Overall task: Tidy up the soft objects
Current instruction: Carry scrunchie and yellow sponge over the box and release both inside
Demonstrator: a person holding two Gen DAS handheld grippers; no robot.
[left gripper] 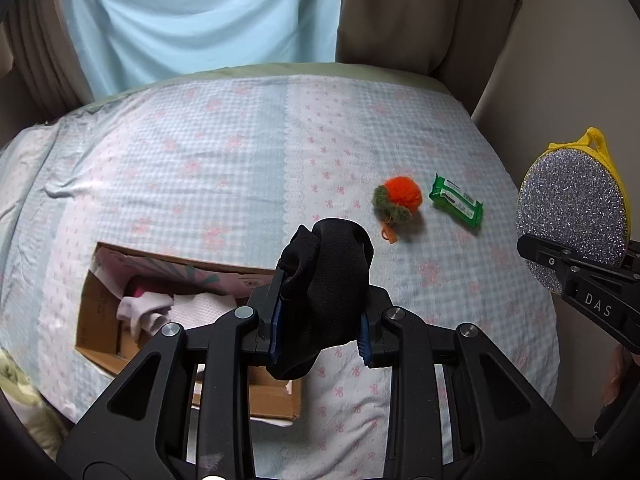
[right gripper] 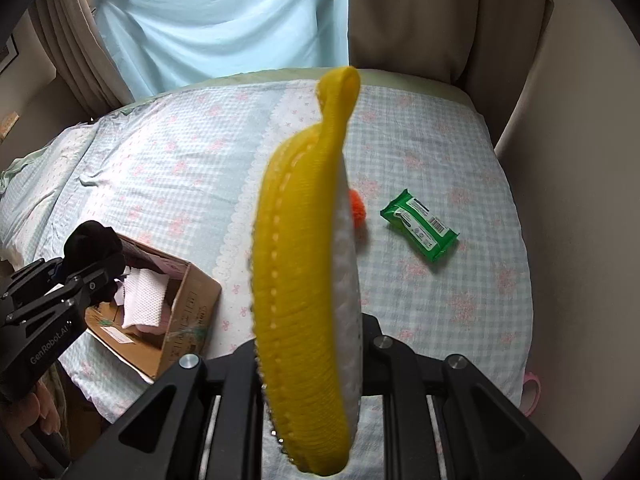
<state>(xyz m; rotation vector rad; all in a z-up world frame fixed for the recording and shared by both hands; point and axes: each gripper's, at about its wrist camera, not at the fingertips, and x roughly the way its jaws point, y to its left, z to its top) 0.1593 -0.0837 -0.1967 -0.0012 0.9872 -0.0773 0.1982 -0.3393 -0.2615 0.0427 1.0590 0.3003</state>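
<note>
My left gripper [left gripper: 320,320] is shut on a rolled black cloth [left gripper: 326,280] and holds it above the bed, just right of an open cardboard box [left gripper: 96,312] that holds white and pink soft items. It also shows in the right wrist view [right gripper: 86,264] over the box [right gripper: 188,304]. My right gripper [right gripper: 310,344] is shut on a round yellow scrub pad [right gripper: 300,280] with a silver glitter face [left gripper: 572,208], held upright in the air. An orange and green pom-pom [left gripper: 396,200] and a green wipes pack [left gripper: 456,200] lie on the bed.
The bed has a blue and pink checked cover [left gripper: 200,160]. A light blue sheet [left gripper: 200,12] and beige curtains [left gripper: 420,12] hang behind it. A beige wall [right gripper: 580,200] runs along the bed's right side. The wipes pack shows in the right wrist view [right gripper: 420,226].
</note>
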